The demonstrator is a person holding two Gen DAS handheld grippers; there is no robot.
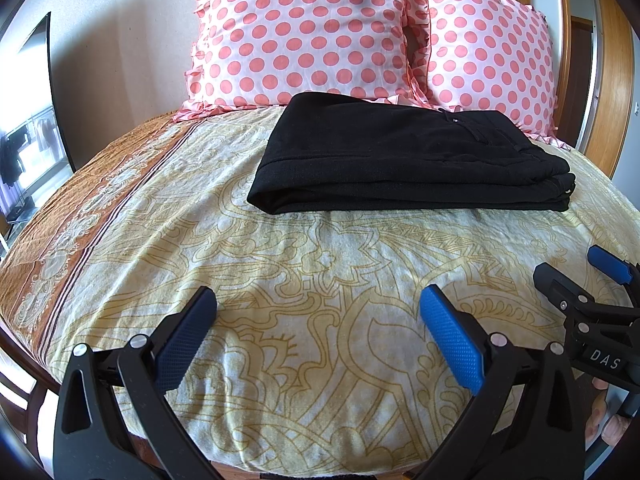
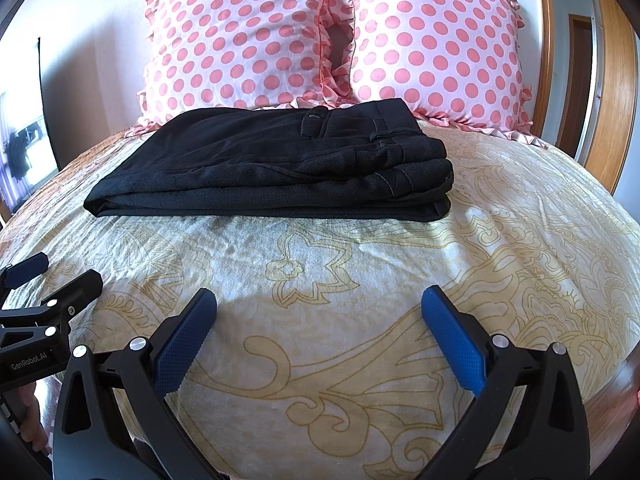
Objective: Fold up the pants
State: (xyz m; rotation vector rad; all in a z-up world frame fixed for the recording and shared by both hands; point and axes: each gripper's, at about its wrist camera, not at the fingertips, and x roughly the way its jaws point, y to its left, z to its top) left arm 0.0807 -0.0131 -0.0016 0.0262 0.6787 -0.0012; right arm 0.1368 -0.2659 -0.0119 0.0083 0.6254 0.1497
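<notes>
While both tools hang over the bedspread, the scene reads:
Left gripper (image 1: 318, 300): blue ribbed pads spread wide, nothing held.
Right gripper (image 2: 319, 300): blue pads equally wide apart, empty; it also shows at 3 o'clock in the left view.
Bedspread: cream cotton sheet with gold floral print (image 2: 360, 280) lies under both tools; a rust-brown patterned border (image 1: 80, 208) runs at 9 o'clock.
Pants: black folded trousers (image 2: 272, 164), a flat stacked rectangle at 12 o'clock, well apart from both tools, waistband toward 2 o'clock.
Pillows: two pink polka-dot frilled cushions (image 1: 304, 32) stand upright just behind the trousers.
Hand: fingertips (image 1: 604, 420) visible at 4 o'clock.
</notes>
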